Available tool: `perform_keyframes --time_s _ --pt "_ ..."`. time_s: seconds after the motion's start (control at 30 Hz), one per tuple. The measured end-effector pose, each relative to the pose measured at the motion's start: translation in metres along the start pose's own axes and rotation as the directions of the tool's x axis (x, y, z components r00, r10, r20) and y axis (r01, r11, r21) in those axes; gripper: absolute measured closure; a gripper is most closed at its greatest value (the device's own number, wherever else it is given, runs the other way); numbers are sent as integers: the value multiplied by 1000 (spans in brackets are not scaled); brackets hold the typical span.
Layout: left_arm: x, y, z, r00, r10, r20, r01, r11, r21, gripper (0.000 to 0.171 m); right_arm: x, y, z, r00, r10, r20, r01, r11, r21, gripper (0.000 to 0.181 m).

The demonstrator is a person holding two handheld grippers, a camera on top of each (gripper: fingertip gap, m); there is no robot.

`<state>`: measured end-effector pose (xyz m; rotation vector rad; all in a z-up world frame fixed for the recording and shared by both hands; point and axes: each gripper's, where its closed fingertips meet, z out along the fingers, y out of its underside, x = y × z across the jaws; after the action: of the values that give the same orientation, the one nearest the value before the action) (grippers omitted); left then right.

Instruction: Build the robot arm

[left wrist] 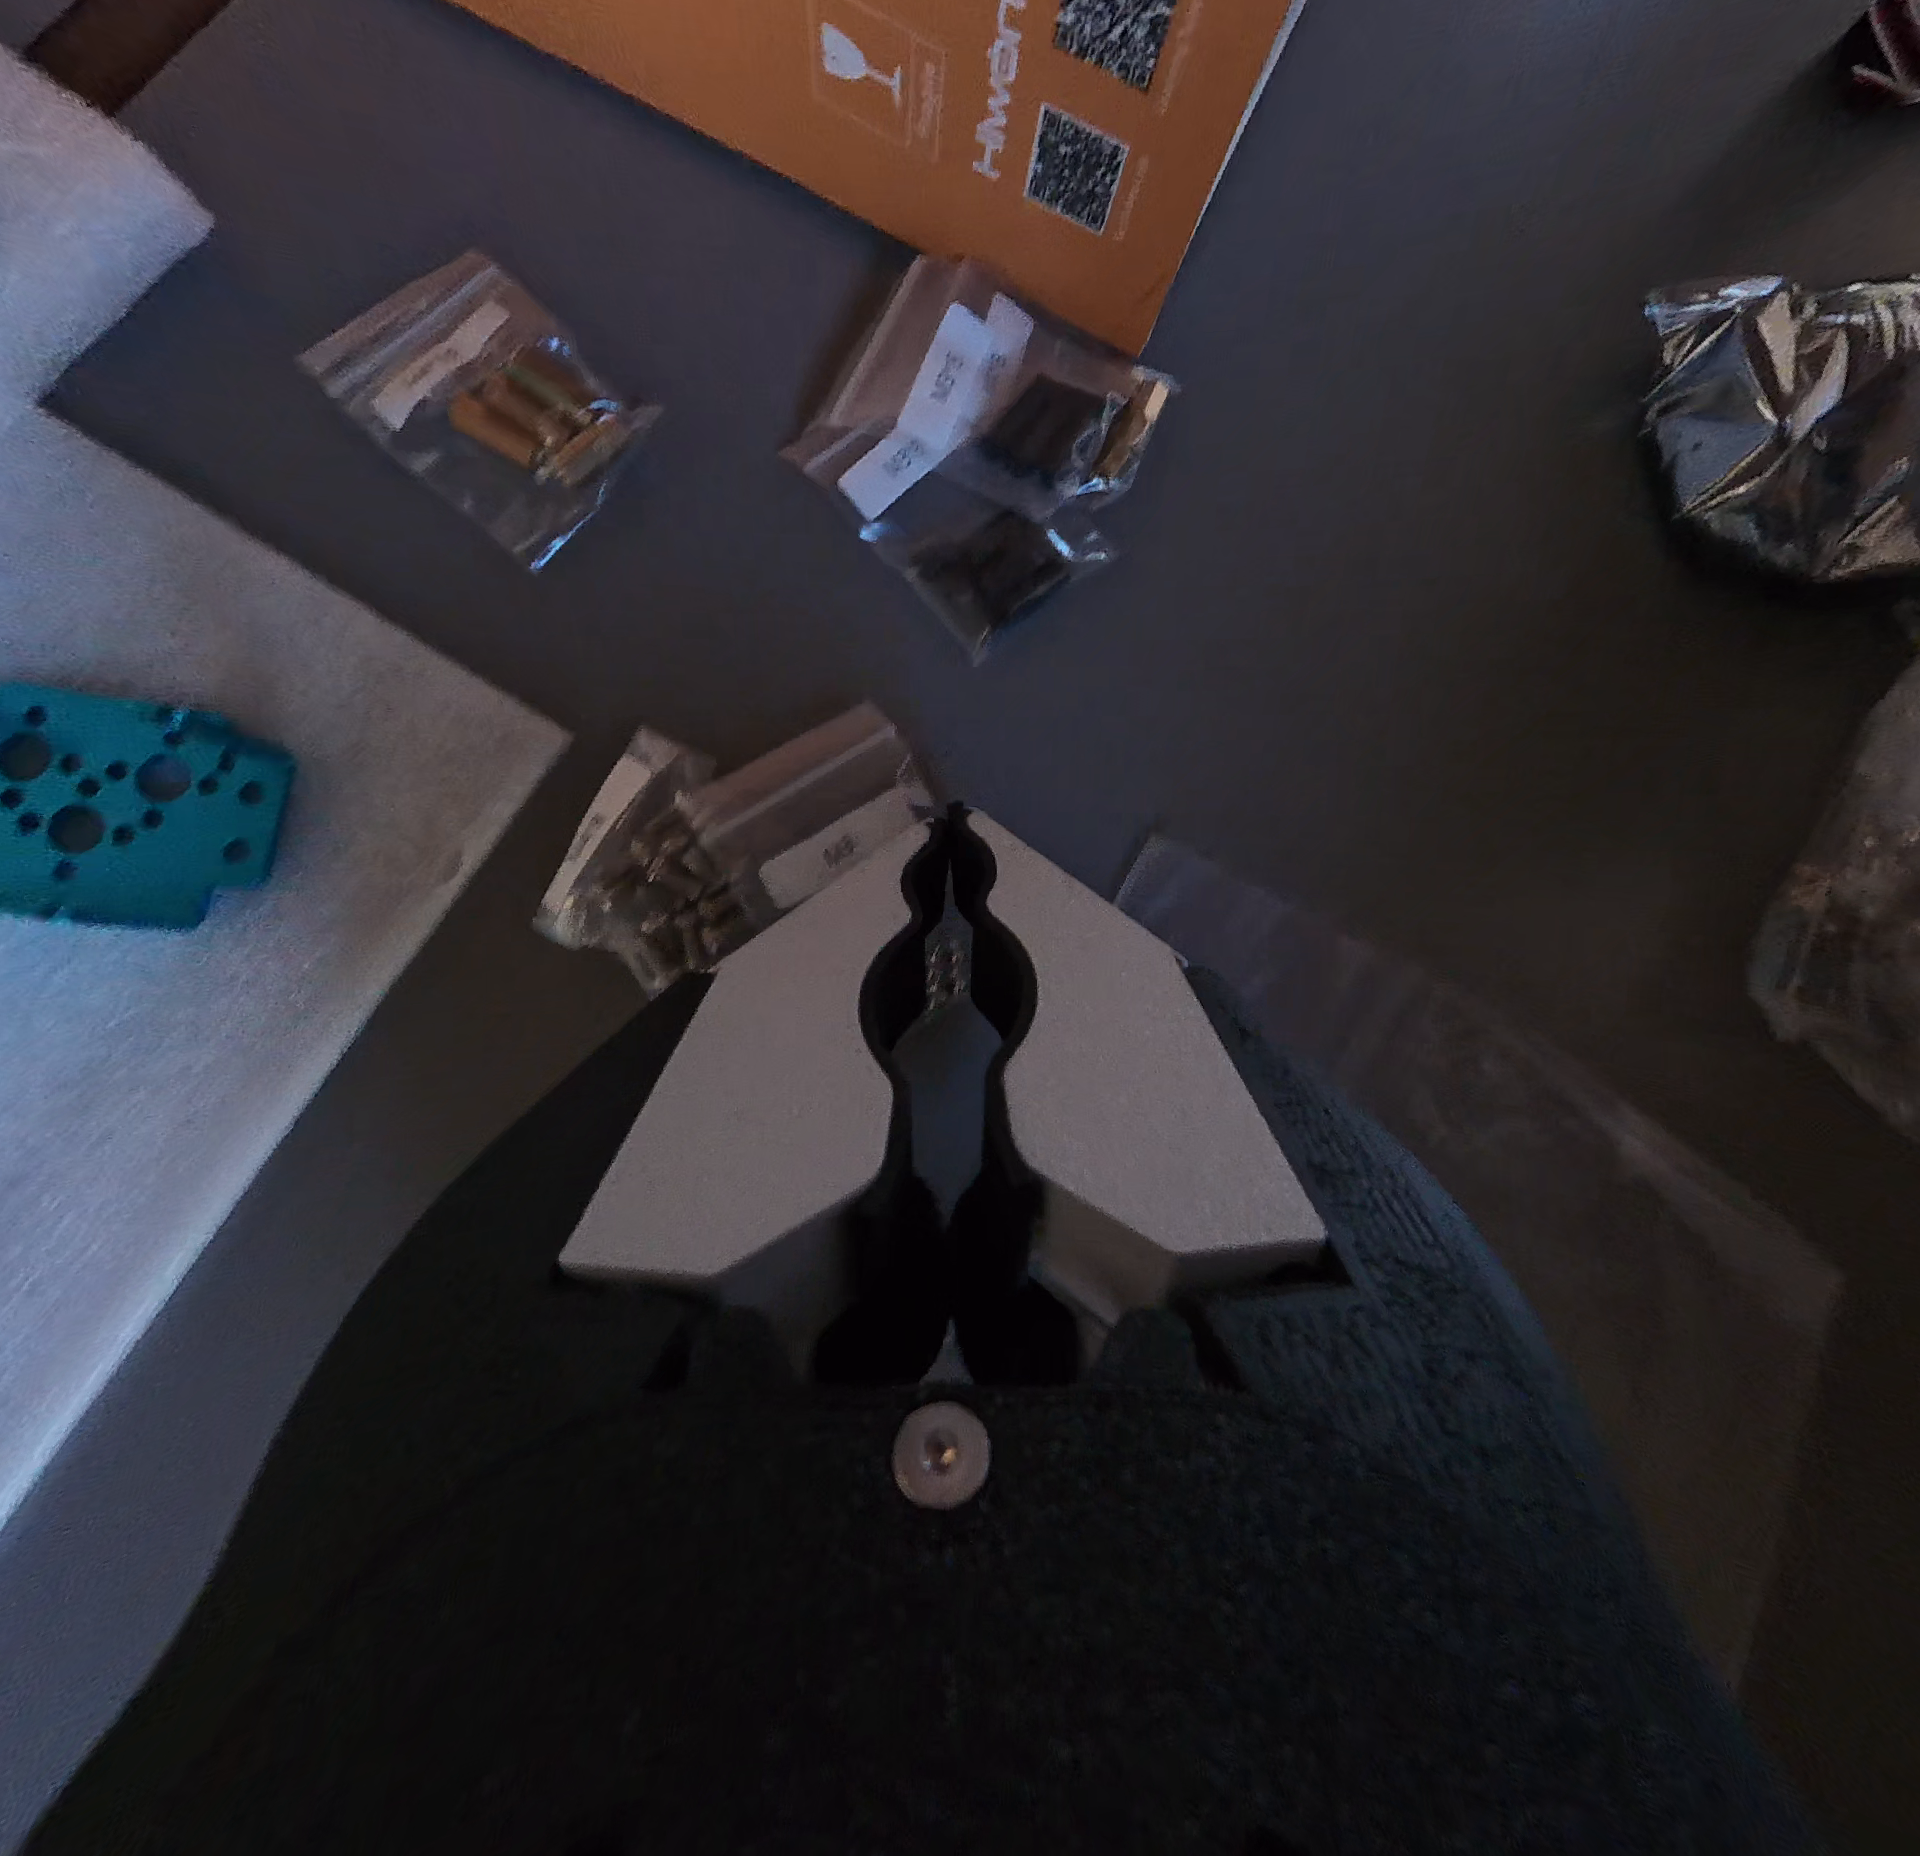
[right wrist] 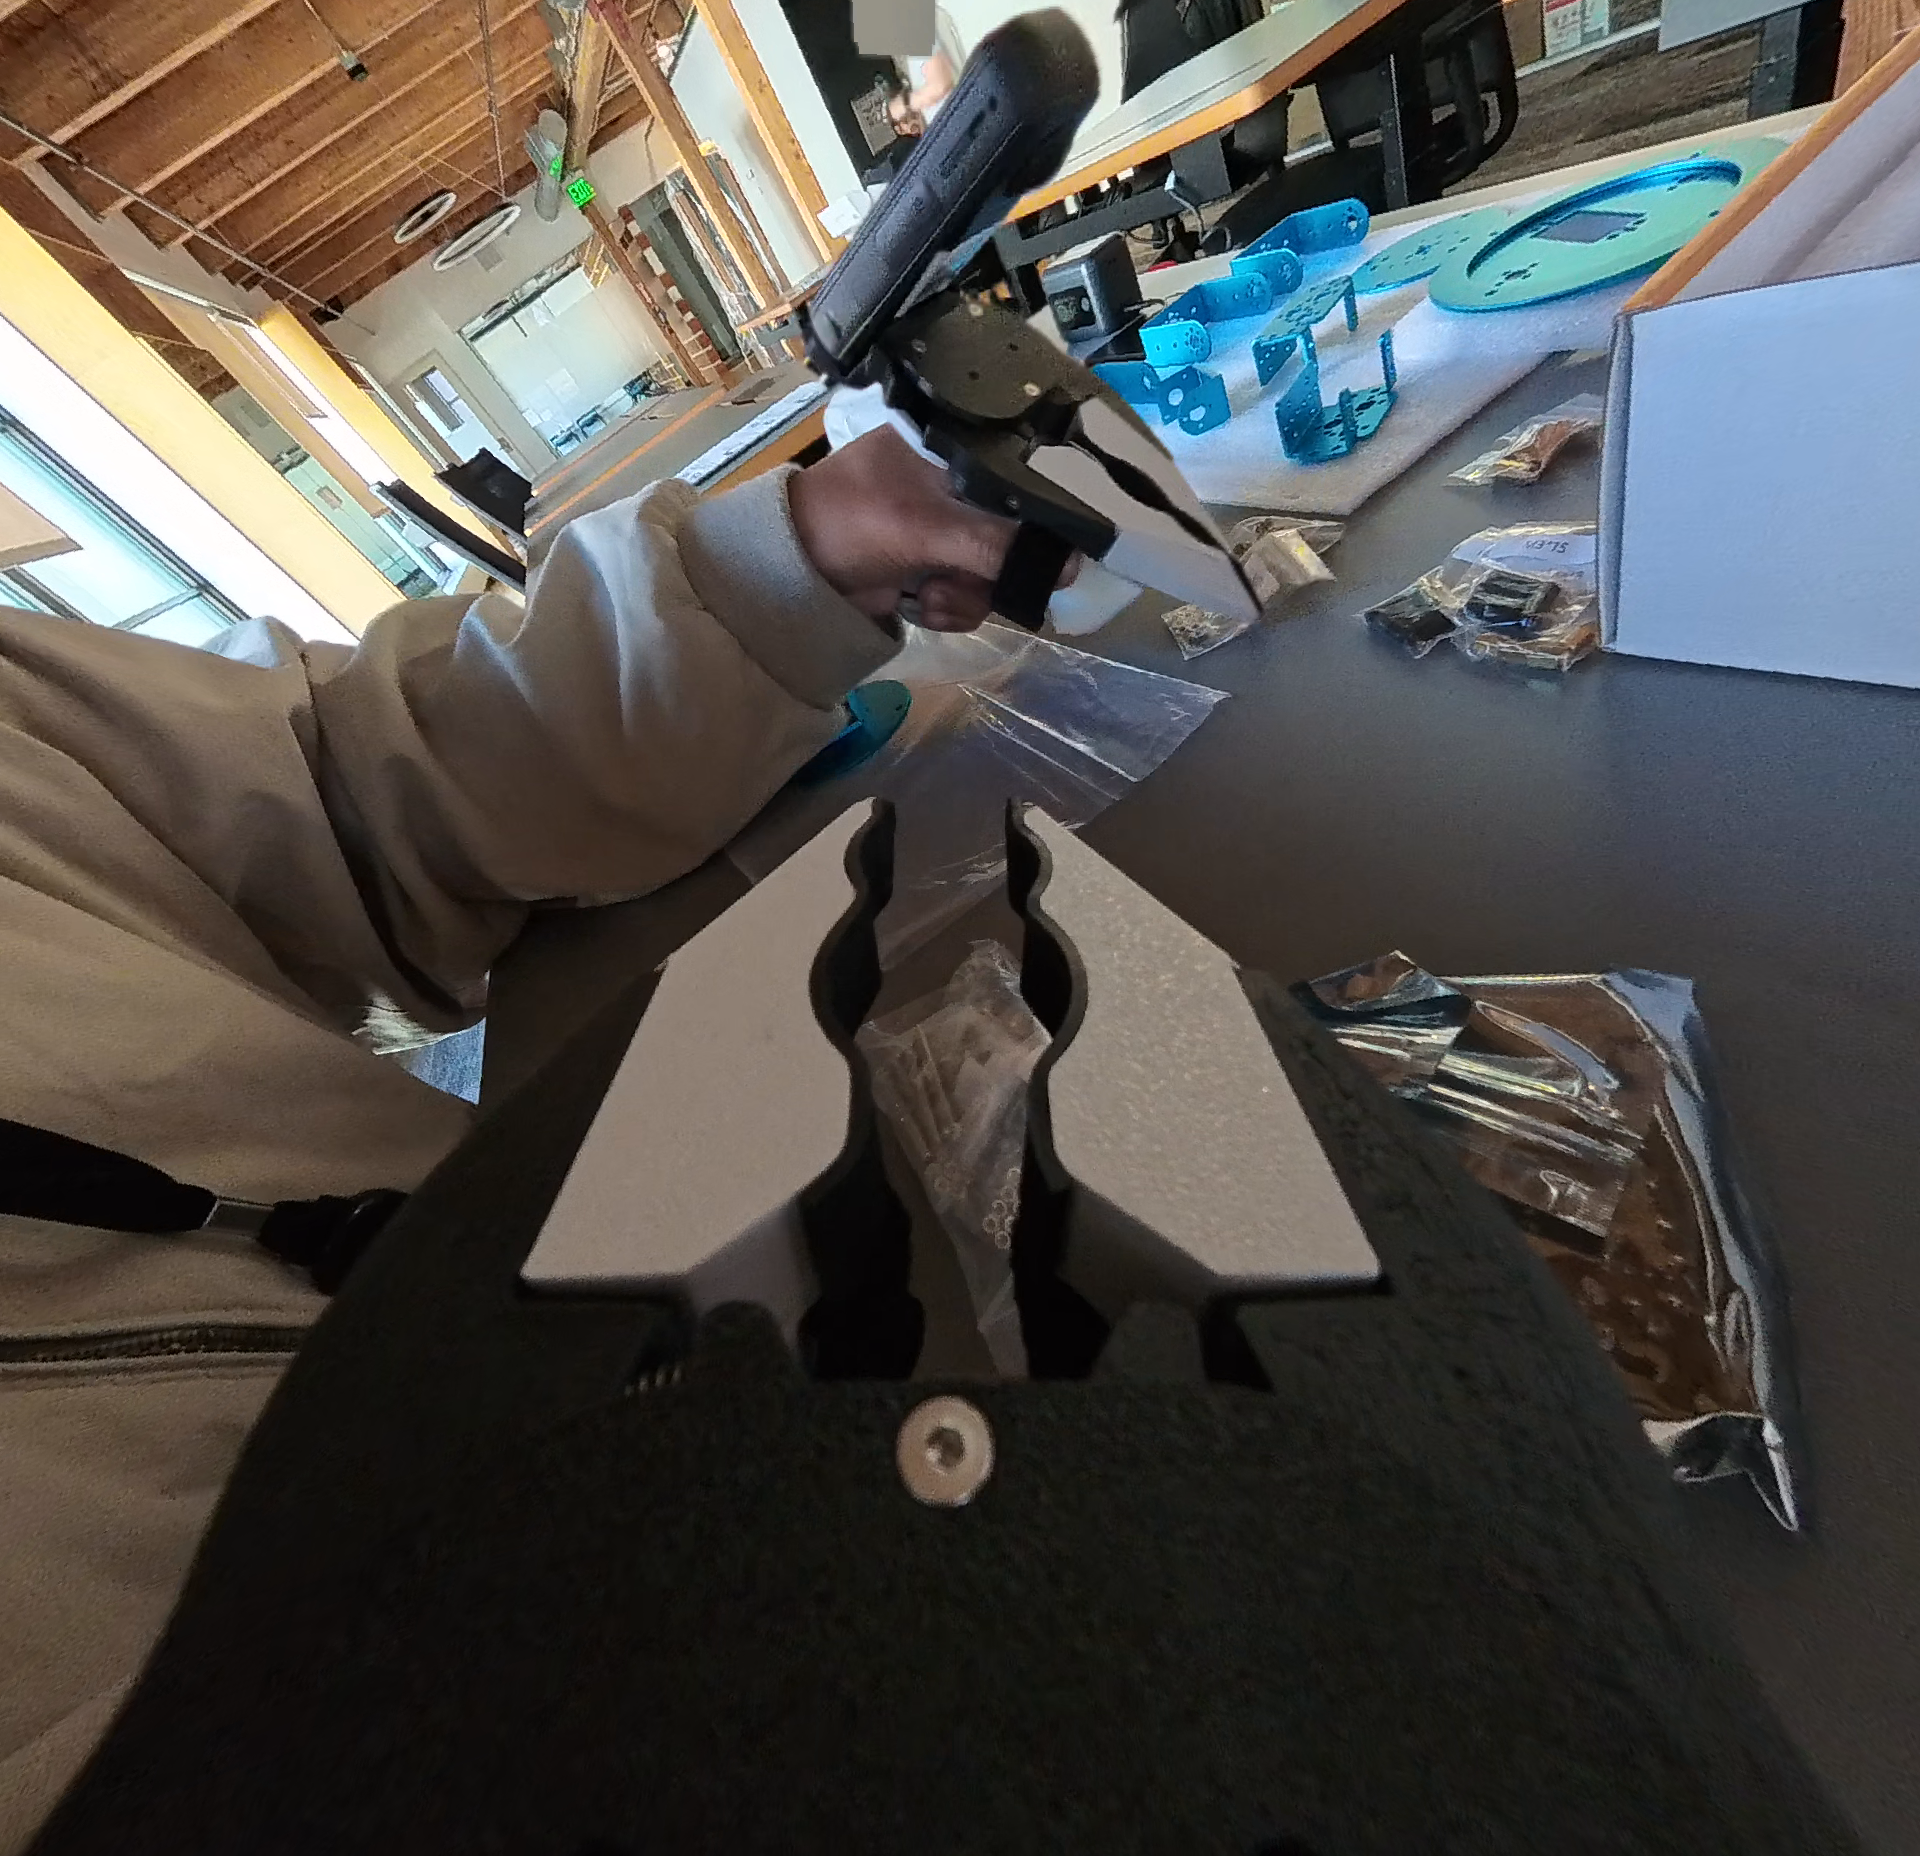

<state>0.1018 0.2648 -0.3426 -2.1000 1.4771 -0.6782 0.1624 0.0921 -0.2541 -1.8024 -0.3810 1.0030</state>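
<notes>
Left tongs pressing together beside small clear screw bag | right tongs spreading over dark grey matte table | timber-beamed ceiling hanging overhead

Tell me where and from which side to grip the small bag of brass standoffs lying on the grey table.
Take the brass standoff bag by its flat, empty top strip, the end toward the white foam sheet. The standoffs bulge at the opposite end, so the thin plastic there is probably easier to pinch. Come down from above, with the left gripper closing across the strip's thickness.
</notes>
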Motion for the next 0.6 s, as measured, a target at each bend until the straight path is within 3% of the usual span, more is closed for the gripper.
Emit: perform_keyframes --time_s 0.1,0.2,0.3,0.4,0.6 --pt "0 -10 8 1000 -13 24 14 1000 -10 171 -1 0 0 1000 -4 3 4 1000 -3 161" --pt "-8 -15 -7 998 17 57 -17 1000 -1 171 -2 -1 -1 1000 -6 6 6 1000 2 161" --pt "-10 10 -23 999 36 0 -36 994 -102 158 -3 -3 -2 1000 -3 13 3 1000 12 161" --pt "-8 25 -21 999 30 -32 -33 992 -121 156 -7 -3 -1 1000 -8 25 7 1000 11 161" --pt "2 2 2 999 52 -13 -53 995 -83 158 -7 -2 -2 1000 -16 20 16 1000 7 161"
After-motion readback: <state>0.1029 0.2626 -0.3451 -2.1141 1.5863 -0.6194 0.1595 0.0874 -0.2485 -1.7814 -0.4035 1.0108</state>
